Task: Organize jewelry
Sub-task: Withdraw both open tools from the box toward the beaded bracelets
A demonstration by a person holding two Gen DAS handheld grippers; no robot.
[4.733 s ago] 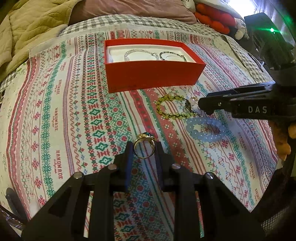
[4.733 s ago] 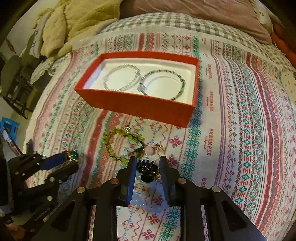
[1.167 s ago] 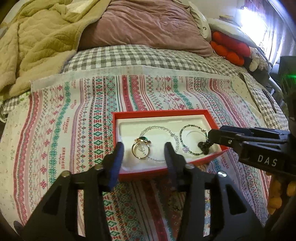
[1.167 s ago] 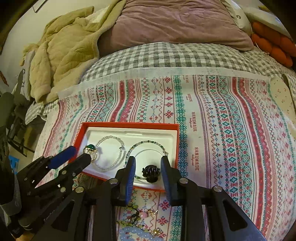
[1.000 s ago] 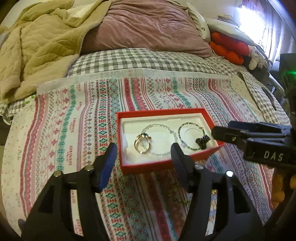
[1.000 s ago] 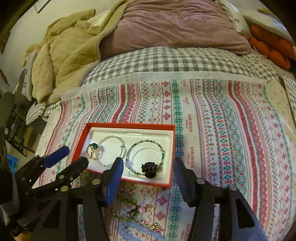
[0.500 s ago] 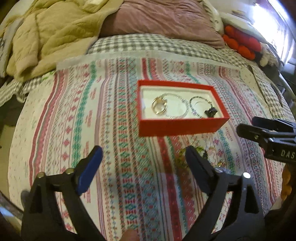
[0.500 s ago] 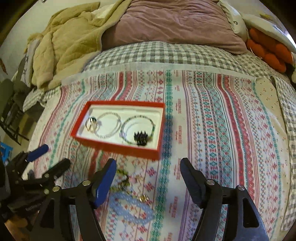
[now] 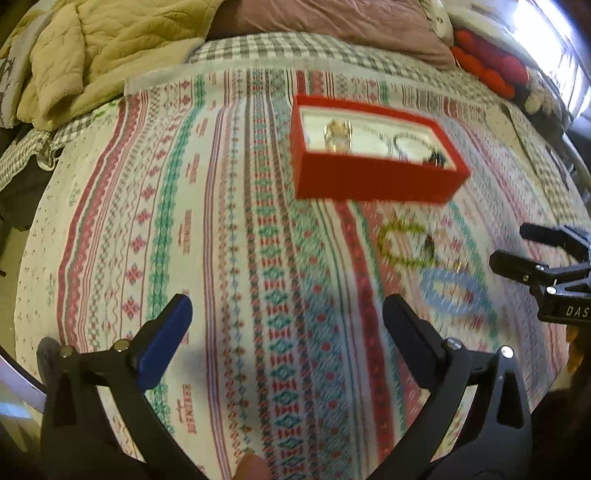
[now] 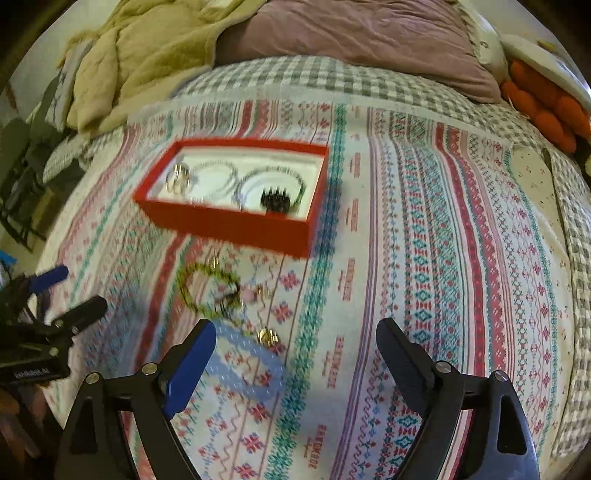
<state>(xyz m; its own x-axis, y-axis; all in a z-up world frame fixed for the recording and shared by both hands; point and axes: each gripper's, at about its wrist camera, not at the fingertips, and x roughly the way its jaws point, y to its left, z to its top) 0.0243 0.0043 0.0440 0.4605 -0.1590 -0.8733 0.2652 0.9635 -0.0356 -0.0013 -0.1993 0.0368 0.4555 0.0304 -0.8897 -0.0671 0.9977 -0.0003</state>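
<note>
A red jewelry box sits on the patterned cloth. Inside lie a gold ring, two bead bracelets and a black ring. In front of the box lie a green bead bracelet, a pale blue bead bracelet and small gold pieces. My left gripper is wide open and empty, well in front of the box. My right gripper is wide open and empty, by the blue bracelet.
The patterned cloth covers a checked bedspread. A beige blanket and a mauve pillow lie at the back. Orange cushions sit at the far right. The bed drops off at the left.
Both grippers let go of their rings in the box, opened wide and pulled back and down toward the loose bracelets. Both views are blurred by motion.
</note>
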